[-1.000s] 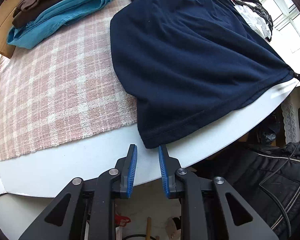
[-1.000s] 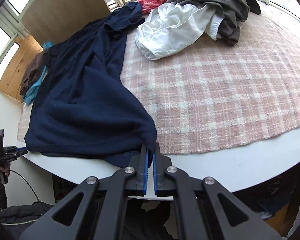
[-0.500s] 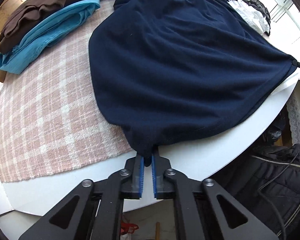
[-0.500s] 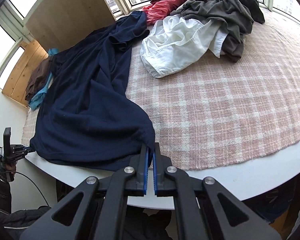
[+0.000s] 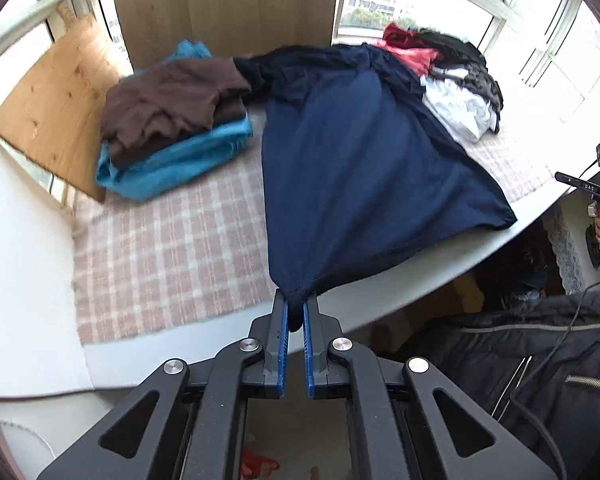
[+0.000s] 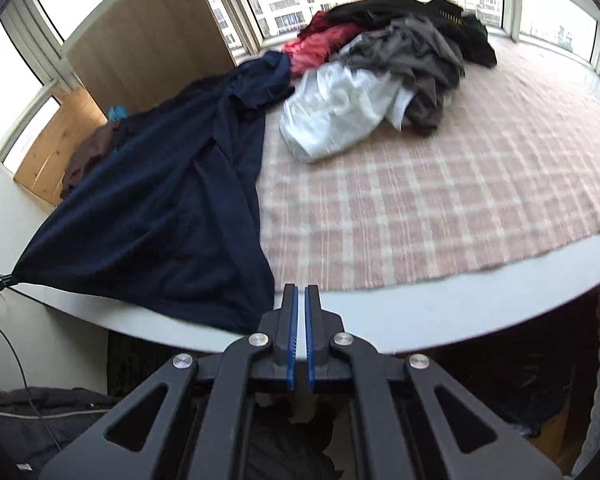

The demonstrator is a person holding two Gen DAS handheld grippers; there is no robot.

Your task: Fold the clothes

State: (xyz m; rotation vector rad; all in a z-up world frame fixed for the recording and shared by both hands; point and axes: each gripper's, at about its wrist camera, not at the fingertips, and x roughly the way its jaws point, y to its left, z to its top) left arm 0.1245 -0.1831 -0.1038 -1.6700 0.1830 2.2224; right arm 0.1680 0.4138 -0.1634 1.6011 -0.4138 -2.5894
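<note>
Here, soft navy garment [image 5: 340,168], tented.

Two tongs are in view: the left tongs [image 5: 295,307] and the right tongs [image 6: 301,296]. One navy garment [image 5: 348,168] lies spread out. One stack holds two folded pieces, a brown one [image 5: 168,100] on a turquoise one [image 5: 172,160]. One loose heap shows four garments that can be told apart: one white [image 6: 340,108], one grey [image 6: 416,56], one red [image 6: 320,46] and one black [image 6: 404,6]. One pink plaid cloth [image 6: 440,200] covers one white tabletop [image 6: 420,312]. Two wooden panels [image 5: 224,4] stand at the back.
</note>
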